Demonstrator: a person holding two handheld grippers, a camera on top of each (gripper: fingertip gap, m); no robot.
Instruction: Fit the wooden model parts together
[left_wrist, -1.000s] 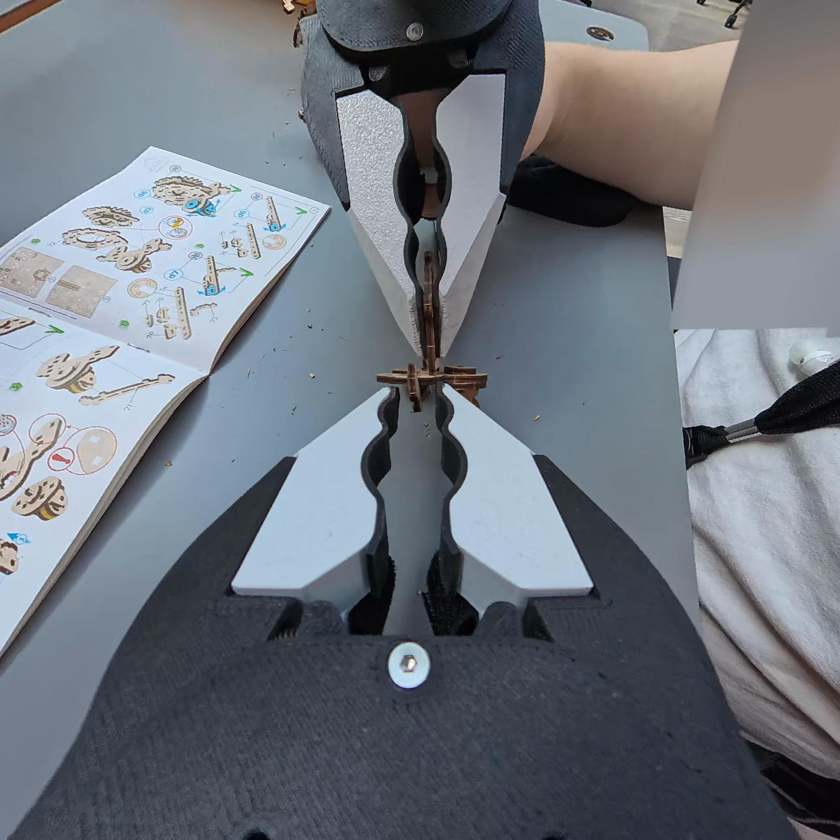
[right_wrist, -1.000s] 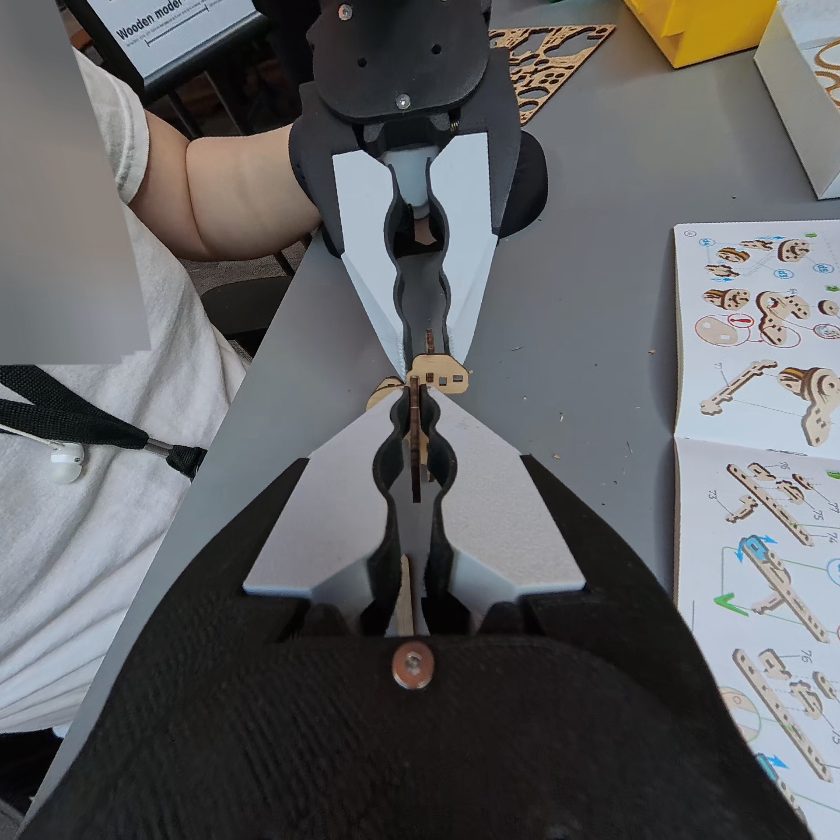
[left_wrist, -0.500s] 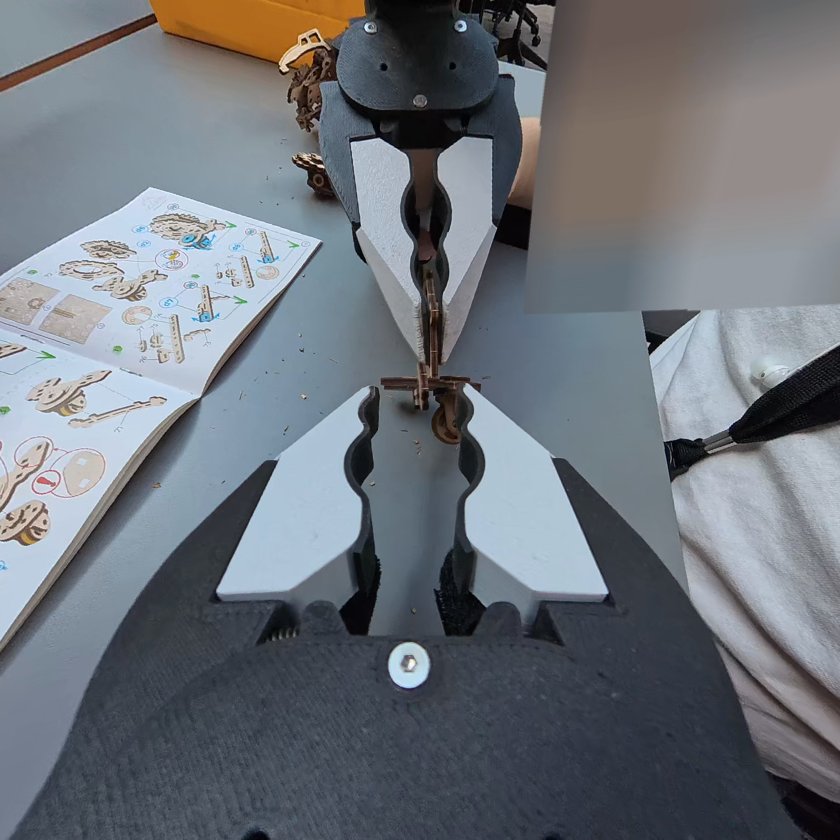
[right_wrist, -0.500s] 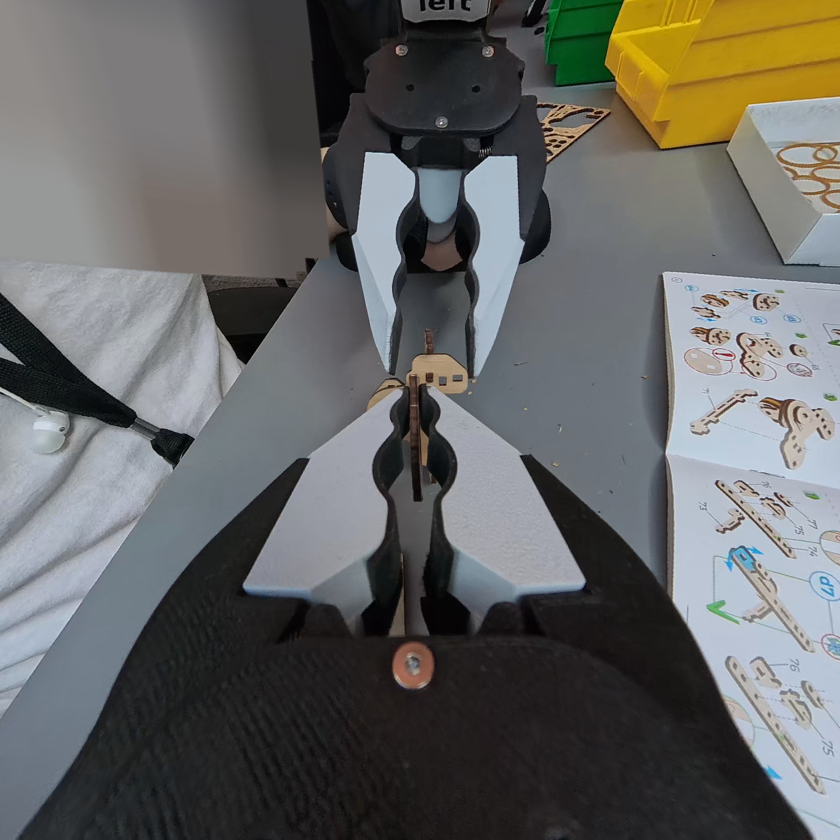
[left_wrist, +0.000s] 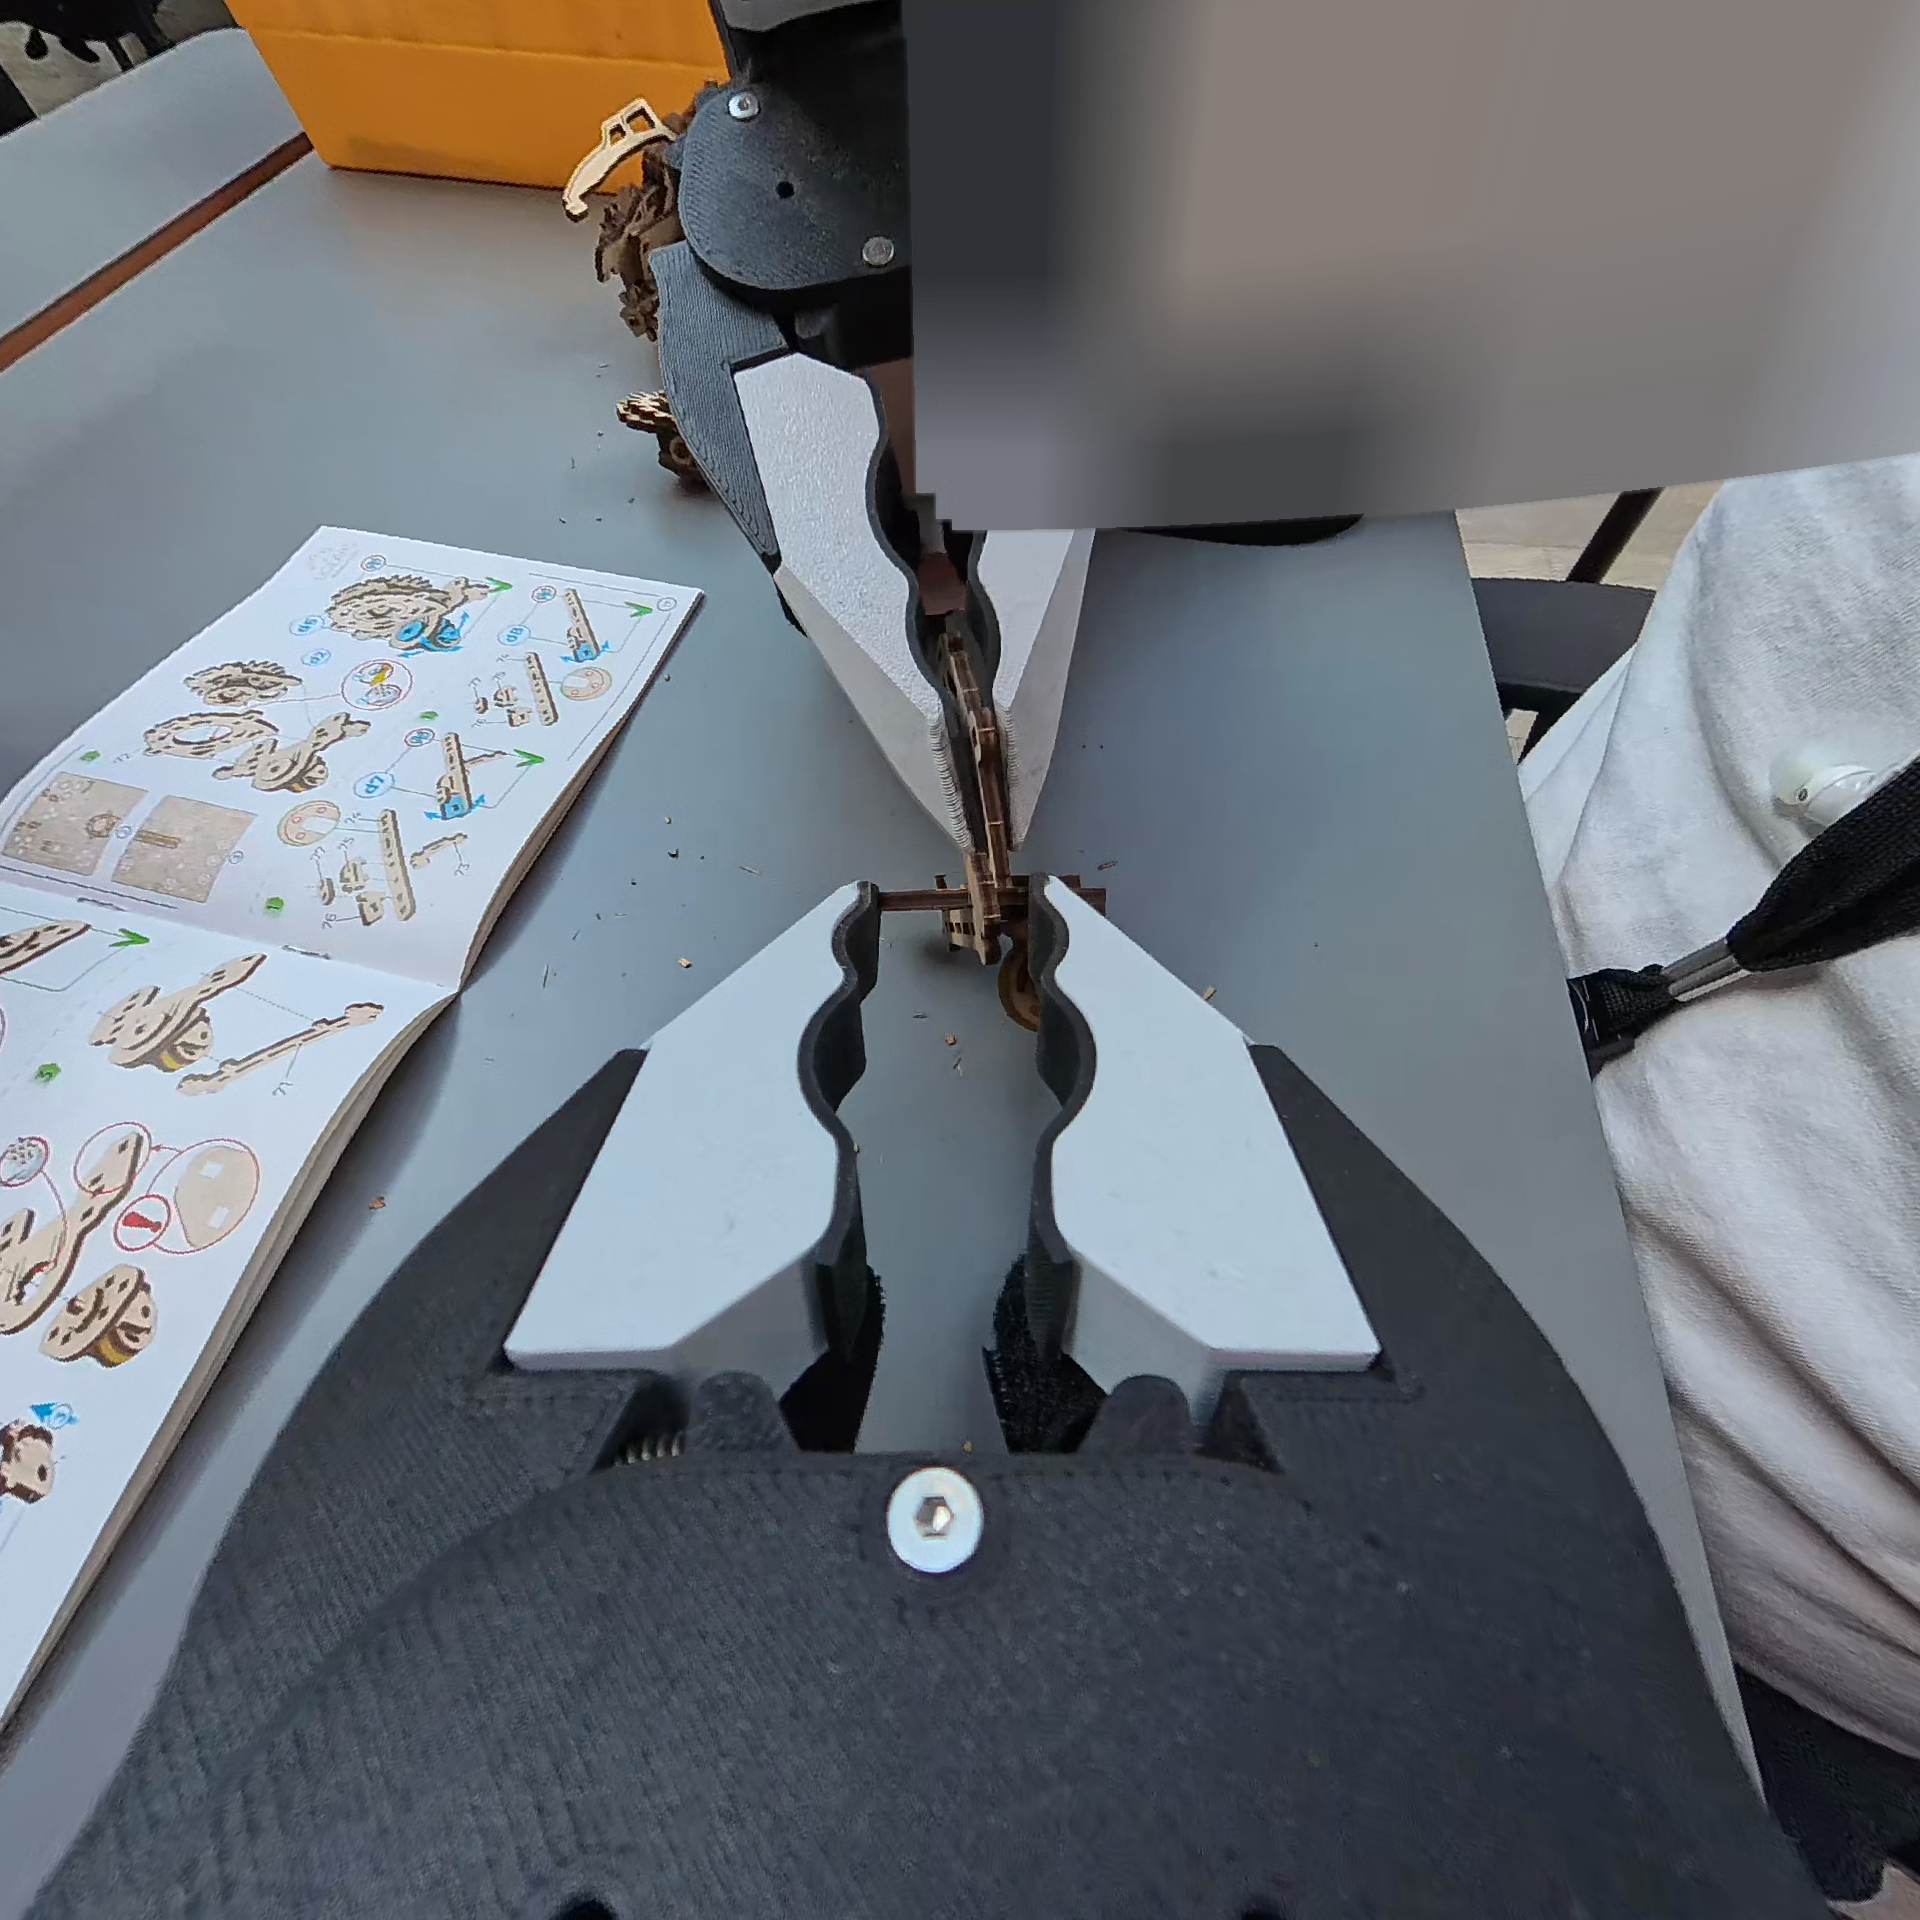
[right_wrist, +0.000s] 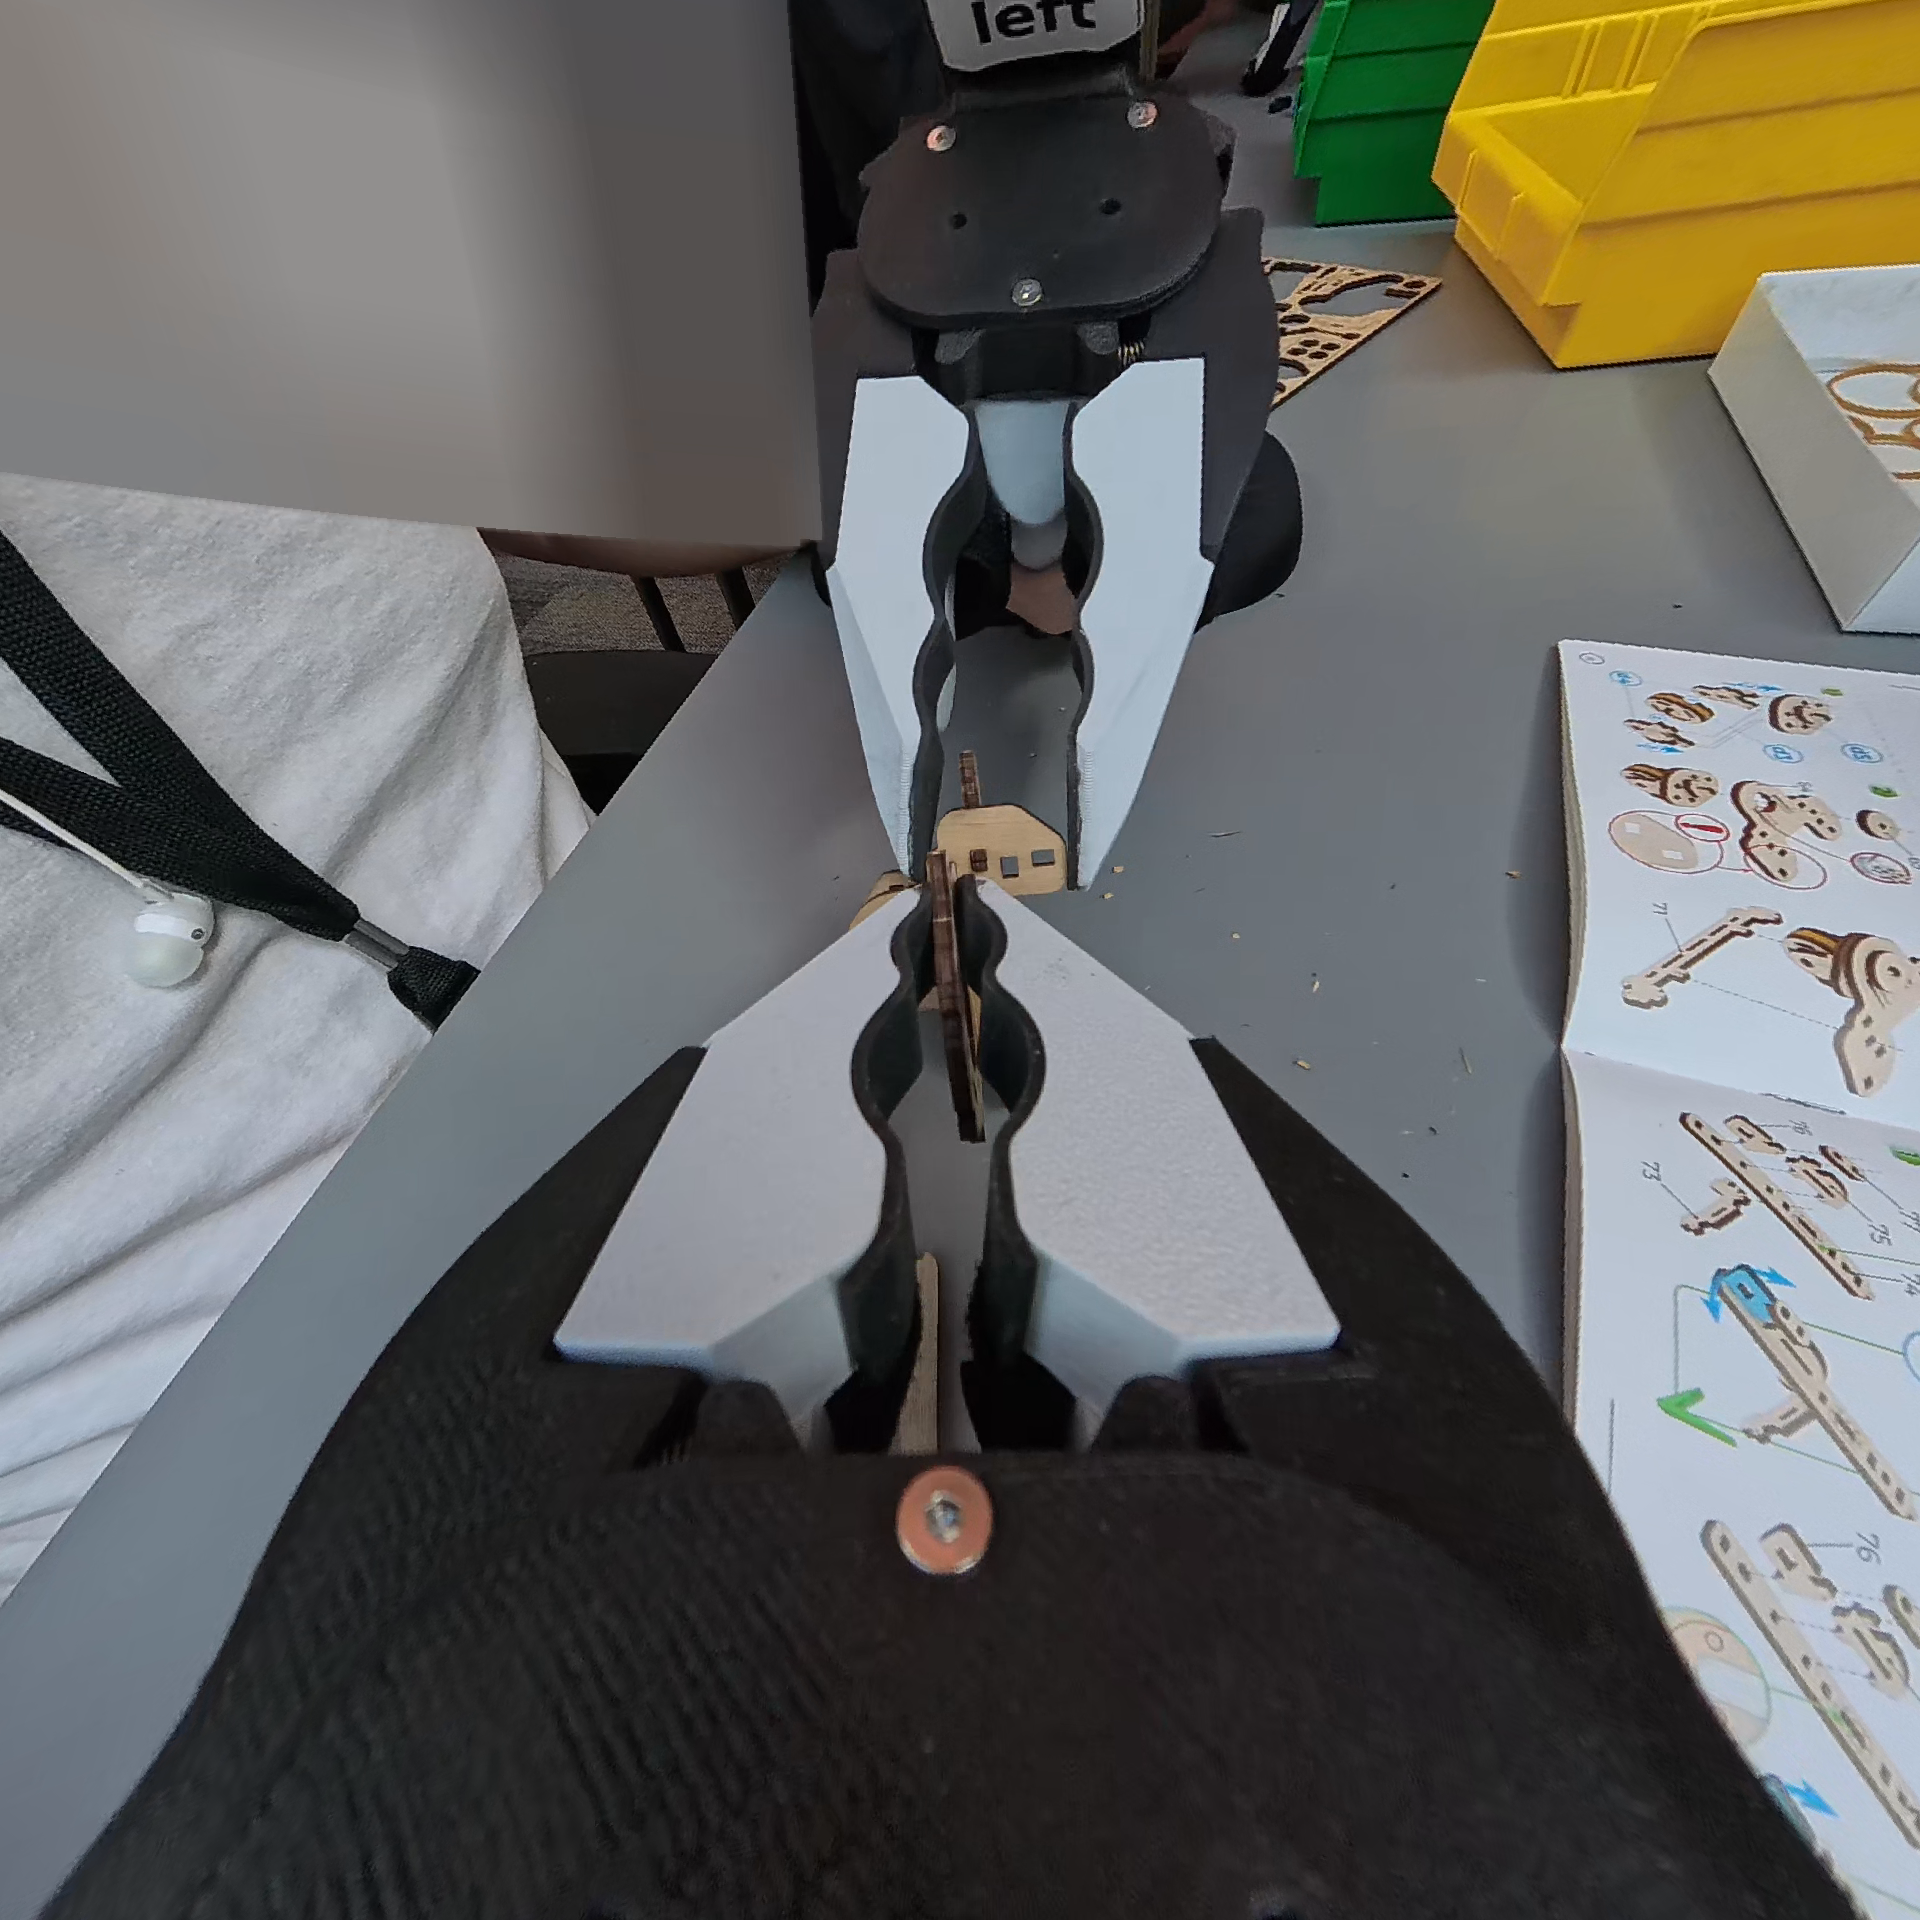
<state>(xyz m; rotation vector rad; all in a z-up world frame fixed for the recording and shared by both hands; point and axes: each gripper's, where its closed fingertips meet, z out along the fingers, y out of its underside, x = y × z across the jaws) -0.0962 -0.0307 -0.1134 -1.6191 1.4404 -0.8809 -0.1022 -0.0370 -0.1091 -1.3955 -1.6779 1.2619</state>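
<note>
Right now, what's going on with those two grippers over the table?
The right gripper is shut on a flat wooden strip, held edge-up. A small crosswise wooden assembly is slotted onto its tip. The left gripper is open around that assembly, gripping nothing. An instruction booklet lies open on the grey table.

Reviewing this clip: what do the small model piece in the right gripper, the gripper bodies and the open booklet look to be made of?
Model piece: thin plywood by the look, pale faces with dark, likely laser-burnt edges, unfinished. Right gripper body: black plastic with fine ridged layer lines, probably 3D-printed; its fingers are matte pale grey with dark wavy liners, maybe rubber. Booklet: printed paper, colour diagrams, slight sheen.
</note>
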